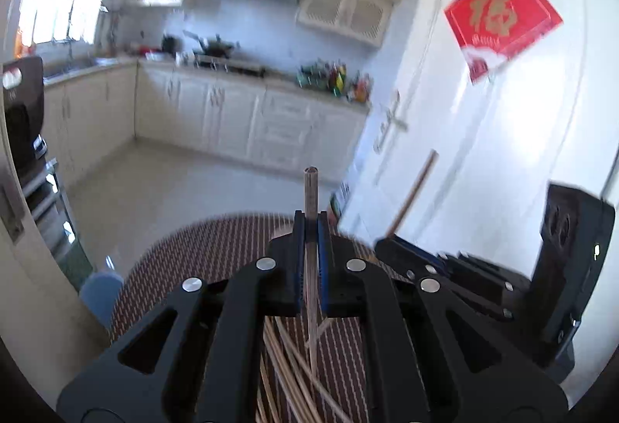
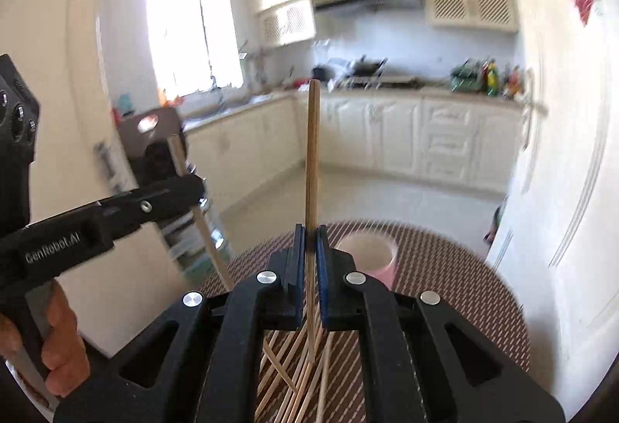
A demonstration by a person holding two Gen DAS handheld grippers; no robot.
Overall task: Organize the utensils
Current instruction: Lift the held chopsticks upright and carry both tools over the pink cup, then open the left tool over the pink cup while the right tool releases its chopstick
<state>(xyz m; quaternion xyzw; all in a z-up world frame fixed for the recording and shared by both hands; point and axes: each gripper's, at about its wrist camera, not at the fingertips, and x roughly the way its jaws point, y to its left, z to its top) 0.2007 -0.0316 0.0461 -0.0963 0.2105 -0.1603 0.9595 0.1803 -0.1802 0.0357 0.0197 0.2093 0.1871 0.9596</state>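
My left gripper [image 1: 310, 225] is shut on a wooden chopstick [image 1: 310, 191] that stands upright between the pads, above the table. My right gripper [image 2: 310, 237] is shut on another wooden chopstick [image 2: 312, 152], also upright. In the left wrist view the right gripper [image 1: 390, 243] shows to the right with its chopstick [image 1: 414, 193] tilted. In the right wrist view the left gripper [image 2: 193, 187] shows at left with its chopstick [image 2: 201, 222] slanted. A pile of loose chopsticks [image 2: 294, 376] lies on the table below both grippers; it also shows in the left wrist view [image 1: 294, 365]. A pink cup [image 2: 369, 256] stands upright just beyond my right gripper.
The round table has a brown striped mat [image 2: 445, 268]. A white door [image 1: 483, 152] with a red paper sign [image 1: 501, 17] is at right. A blue stool [image 1: 101, 293] stands left of the table. Kitchen cabinets [image 1: 240, 117] and a shelf rack [image 1: 46, 191] lie beyond.
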